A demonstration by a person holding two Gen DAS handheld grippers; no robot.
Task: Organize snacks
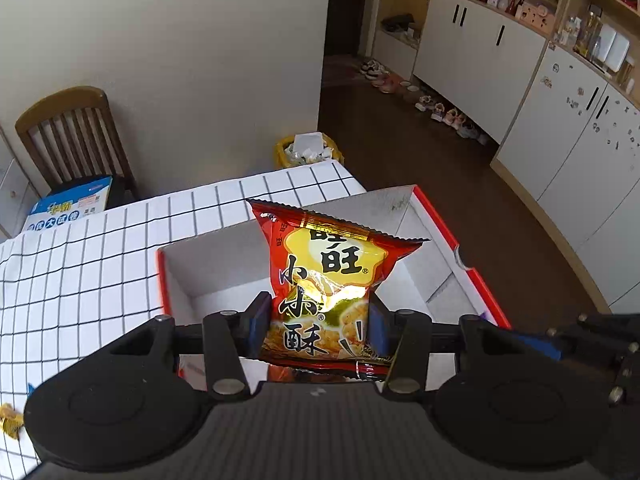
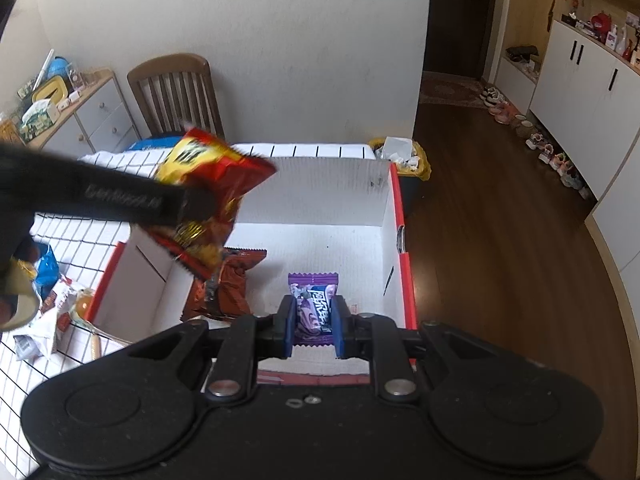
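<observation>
Our left hand-held gripper (image 1: 318,326) is clamped on a red and yellow snack bag (image 1: 326,280), its blue pads pressing the lower half of the bag from both sides. We hold the bag upright above the open white box with red edges (image 1: 161,276), over its left part; in the right wrist view the same bag (image 2: 208,184) hangs above the left end of the box (image 2: 394,216).

Our right hand-held gripper (image 2: 313,326) is closed narrowly on a small purple packet (image 2: 314,304), gripped by its sides low inside the box, near the front wall. Whether the packet touches the box floor we cannot tell. A dark reddish-brown snack bag (image 2: 226,284) lies in the box just left of the purple packet, under the raised red bag.

The box sits on a tabletop covered with a white cloth with a black grid (image 1: 80,280). Left of the box, more wrappers and packets (image 2: 48,304) lie loose on the cloth. Beyond the tabletop stand a wooden chair (image 2: 176,92) and a yellow-lined bin (image 1: 308,150).
</observation>
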